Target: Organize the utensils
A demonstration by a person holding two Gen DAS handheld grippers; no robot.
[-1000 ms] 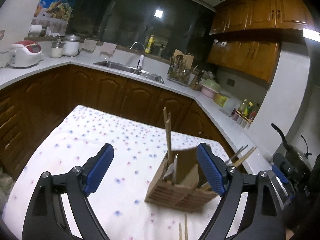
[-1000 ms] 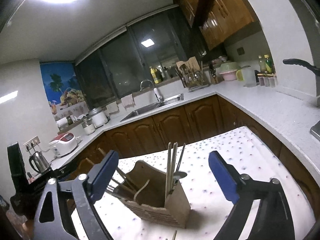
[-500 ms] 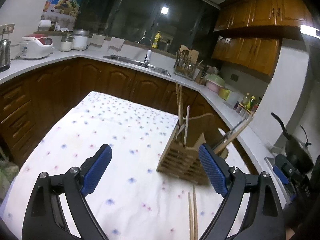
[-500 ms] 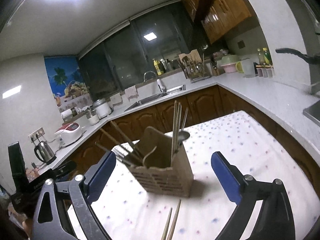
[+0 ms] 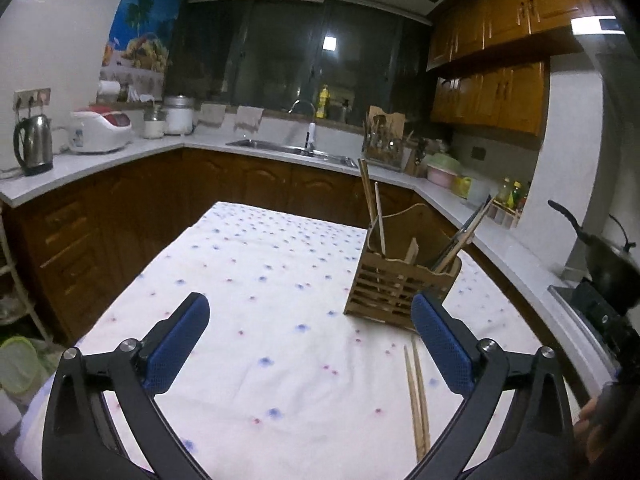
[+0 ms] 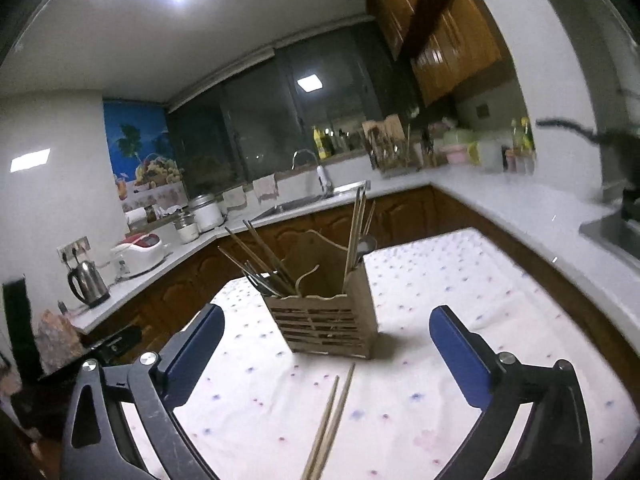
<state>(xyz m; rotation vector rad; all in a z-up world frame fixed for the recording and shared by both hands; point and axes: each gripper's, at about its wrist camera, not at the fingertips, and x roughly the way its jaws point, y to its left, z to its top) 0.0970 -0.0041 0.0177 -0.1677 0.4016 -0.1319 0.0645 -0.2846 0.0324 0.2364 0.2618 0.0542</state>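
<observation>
A slatted wooden utensil holder (image 5: 400,284) stands on the spotted white tablecloth (image 5: 260,280), with chopsticks and metal utensils sticking up from its compartments. It also shows in the right wrist view (image 6: 328,320). A loose pair of wooden chopsticks (image 5: 416,396) lies on the cloth in front of the holder; it shows in the right wrist view too (image 6: 330,424). My left gripper (image 5: 308,344) is open and empty, above the cloth to the left of the chopsticks. My right gripper (image 6: 326,356) is open and empty, with the chopsticks lying between its jaws.
The cloth-covered table sits inside a U-shaped kitchen counter (image 5: 120,152) with a kettle (image 5: 34,144), rice cooker (image 5: 100,130), sink (image 5: 292,150) and a dish rack (image 5: 382,146). A black pan (image 5: 604,264) sits on the stove at the right.
Both grippers have pulled back from the holder, which now looks smaller and farther. The loose chopsticks have come into full view on the cloth. Both grippers stay open.
</observation>
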